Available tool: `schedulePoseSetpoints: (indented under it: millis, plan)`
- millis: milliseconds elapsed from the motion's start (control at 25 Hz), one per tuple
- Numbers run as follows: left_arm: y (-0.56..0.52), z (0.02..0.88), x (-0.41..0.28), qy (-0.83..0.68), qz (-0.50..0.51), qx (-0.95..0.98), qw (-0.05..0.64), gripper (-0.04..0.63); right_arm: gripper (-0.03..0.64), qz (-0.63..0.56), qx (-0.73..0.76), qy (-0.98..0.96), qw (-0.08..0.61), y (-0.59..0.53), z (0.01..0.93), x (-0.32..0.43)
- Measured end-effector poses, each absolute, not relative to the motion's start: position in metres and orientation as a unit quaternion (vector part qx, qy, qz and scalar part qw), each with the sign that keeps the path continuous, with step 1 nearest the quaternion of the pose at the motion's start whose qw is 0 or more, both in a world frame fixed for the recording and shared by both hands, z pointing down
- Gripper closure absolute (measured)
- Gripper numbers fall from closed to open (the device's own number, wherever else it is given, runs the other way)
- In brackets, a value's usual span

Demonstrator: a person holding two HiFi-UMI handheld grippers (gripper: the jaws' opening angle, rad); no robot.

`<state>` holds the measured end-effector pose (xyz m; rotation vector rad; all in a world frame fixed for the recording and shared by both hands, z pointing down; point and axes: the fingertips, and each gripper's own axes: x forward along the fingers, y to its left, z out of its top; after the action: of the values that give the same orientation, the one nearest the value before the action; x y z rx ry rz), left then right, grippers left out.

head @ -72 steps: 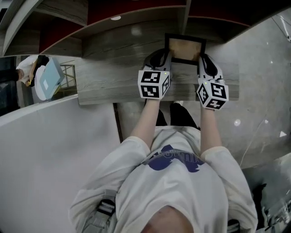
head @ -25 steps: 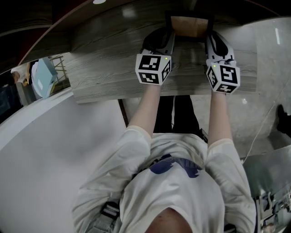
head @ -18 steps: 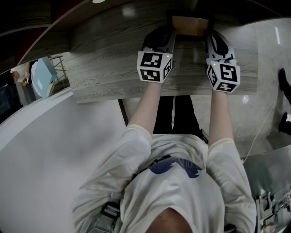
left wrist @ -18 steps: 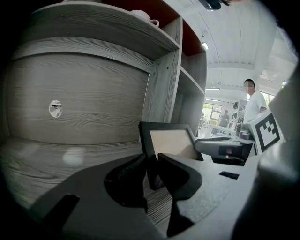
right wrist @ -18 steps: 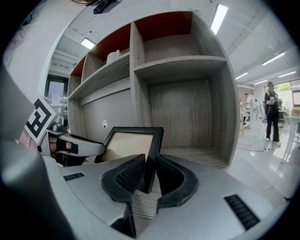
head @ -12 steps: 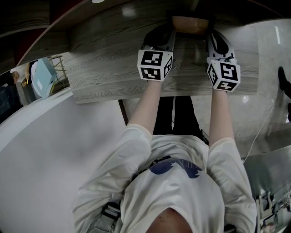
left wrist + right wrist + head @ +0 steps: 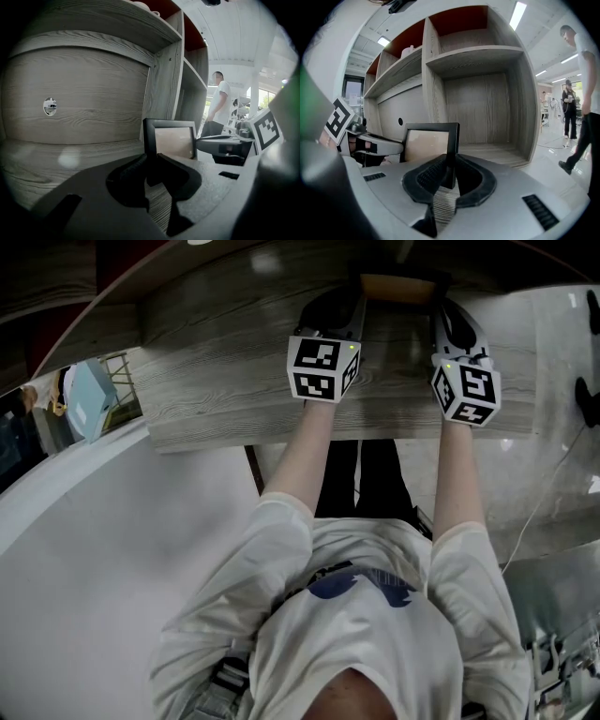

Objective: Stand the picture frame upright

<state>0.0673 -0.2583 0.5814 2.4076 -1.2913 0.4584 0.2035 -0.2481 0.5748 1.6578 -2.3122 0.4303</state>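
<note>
Picture frame point(image 7: 171, 140) stands upright, foot hidden behind left gripper point(image 7: 151, 160)

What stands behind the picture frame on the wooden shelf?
Behind the picture frame are the grey wooden back panel and an upright divider. The frame covers the strip directly behind it.

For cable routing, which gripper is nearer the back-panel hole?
Left. The hole sits left of the left gripper; the right gripper, jaws just closing, grips the frame's far edge.
</note>
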Motion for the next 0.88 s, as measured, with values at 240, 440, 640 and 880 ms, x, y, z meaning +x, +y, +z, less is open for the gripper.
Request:
schedulePoseSetpoints:
  millis: [240, 440, 640, 880]
  plan:
    - [-0.262, 0.584, 0.067, -0.460, 0.167, 0.853, 0.184, 0.523, 0.575, 0.150, 0.571, -0.796, 0.135, -0.250, 0.578, 0.204]
    - [-0.263, 0.587, 0.066, -0.460, 0.172, 0.851, 0.184, 0.523, 0.578, 0.152, 0.570, -0.796, 0.139, -0.250, 0.582, 0.203]
    - [-0.264, 0.590, 0.065, -0.461, 0.176, 0.850, 0.185, 0.523, 0.580, 0.153, 0.569, -0.795, 0.142, -0.250, 0.585, 0.202]
    - [-0.265, 0.593, 0.067, -0.462, 0.178, 0.849, 0.183, 0.524, 0.581, 0.149, 0.571, -0.795, 0.143, -0.253, 0.584, 0.204]
